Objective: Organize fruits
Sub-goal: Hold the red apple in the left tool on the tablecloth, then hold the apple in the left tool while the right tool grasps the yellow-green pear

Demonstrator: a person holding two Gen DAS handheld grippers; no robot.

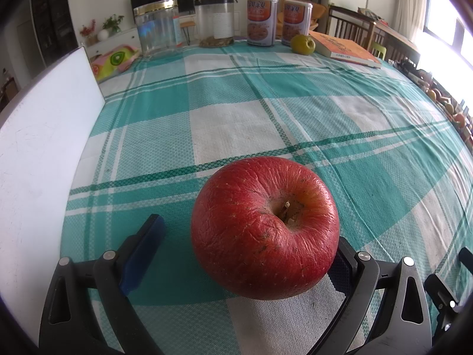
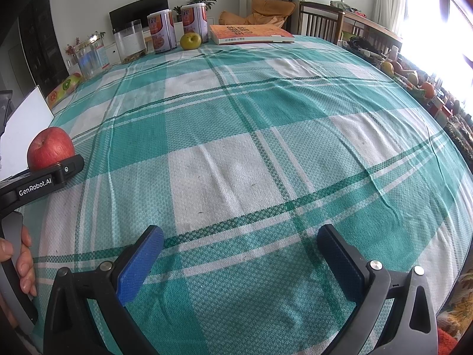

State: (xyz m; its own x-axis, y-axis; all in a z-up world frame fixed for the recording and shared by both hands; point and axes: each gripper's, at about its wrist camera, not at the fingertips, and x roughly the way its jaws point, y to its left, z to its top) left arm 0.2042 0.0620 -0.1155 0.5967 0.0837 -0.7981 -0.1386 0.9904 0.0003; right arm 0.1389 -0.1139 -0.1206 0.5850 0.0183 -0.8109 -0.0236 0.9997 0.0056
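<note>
- Red, wrinkled skin: the apple (image 1: 264,227) sits between the fingers of the left gripper (image 1: 239,254), stem end tilted up and toward the camera. It is nearly round, so there is no real long axis; the stem-to-base line leans back toward the gripper body.
- Left gripper state: jaws apart. The right-hand pad appears to touch the apple's flank; the blue left-hand pad (image 1: 142,257) stands clear of it, with a visible gap. The apple is not clamped (whether it rests on the cloth cannot be told).
- Risk, as judged: closing from one side only could push the apple sideways and roll it out ahead of the fingertips; the slack skin may also slip under the pads.
- Right gripper (image 2: 241,261): jaws wide apart, empty, over bare checked tablecloth (image 2: 266,148); the apple lies well off to its left.
- A green fruit (image 1: 302,44) stands far ahead of both grippers, beside the tins (image 1: 261,20) and the book (image 1: 344,48).
- White board (image 1: 38,153) lies left of the left gripper.
</note>
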